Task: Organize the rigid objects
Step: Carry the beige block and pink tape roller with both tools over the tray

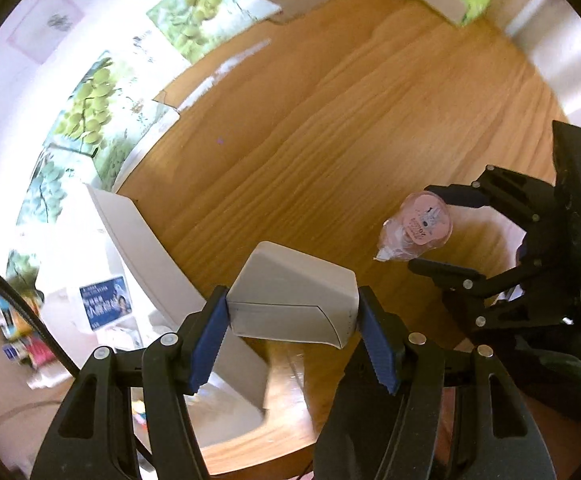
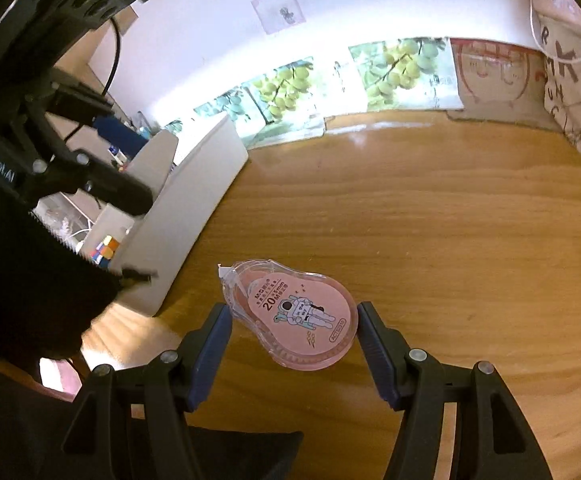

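Pink correction tape [image 2: 298, 314] sits pinched in the right hand-held gripper [image 2: 294, 334]; left hand-held gripper [image 1: 292, 330] clamps a white box [image 1: 292, 300], likely bound for the white bin [image 2: 194, 200] at left.

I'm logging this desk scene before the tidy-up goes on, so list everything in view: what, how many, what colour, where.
grey block: one, pale grey, held in the left claw above the table
correction tape: one, pink with clear shell, held in the right claw above the table
white bin: one, white, at the table's left edge
table: one, wood brown, under everything
grape pictures: several, green, along the wall at the table's back edge
patterned bag: one, pale with dark letters, back right corner
left claw: one, black with blue pads
right claw: one, black with blue pads
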### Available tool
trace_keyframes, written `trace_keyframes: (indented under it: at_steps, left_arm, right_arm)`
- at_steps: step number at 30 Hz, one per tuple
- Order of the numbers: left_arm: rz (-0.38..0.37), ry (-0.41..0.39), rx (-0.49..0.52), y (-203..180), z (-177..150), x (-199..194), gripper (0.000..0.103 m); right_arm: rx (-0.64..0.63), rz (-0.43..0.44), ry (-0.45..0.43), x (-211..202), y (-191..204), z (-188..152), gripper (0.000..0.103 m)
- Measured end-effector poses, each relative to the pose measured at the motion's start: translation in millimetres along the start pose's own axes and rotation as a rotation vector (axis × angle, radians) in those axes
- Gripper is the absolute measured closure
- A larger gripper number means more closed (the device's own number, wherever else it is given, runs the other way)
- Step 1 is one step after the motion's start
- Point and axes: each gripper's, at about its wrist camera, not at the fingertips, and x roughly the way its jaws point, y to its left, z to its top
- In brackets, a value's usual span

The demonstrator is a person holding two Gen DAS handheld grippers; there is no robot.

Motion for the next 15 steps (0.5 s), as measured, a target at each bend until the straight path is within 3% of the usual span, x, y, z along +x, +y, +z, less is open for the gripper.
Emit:
trace_keyframes:
  at_steps: [3, 5, 8, 15]
  left_arm:
    - [-0.006, -0.044, -0.090, 9, -3, -6, 0.037]
    - [0.031, -0.095, -0.185, 11, -11, -12, 0.037]
    - [0.078, -0.159, -0.300, 46, -21, 4, 0.037]
    - [0.102, -0.337, -0.536, 67, -67, -21, 0.037]
  right_arm:
    - [-0.039, 0.012, 0.004, -12, -2, 5, 0.039]
    - [-0.063, 0.026, 0.008, -18, -2, 9, 0.039]
    - [-0.105, 0.058, 0.018, -22, -1, 19, 0.039]
    - [-0.203, 0.116, 0.023, -23, 15, 46, 0.039]
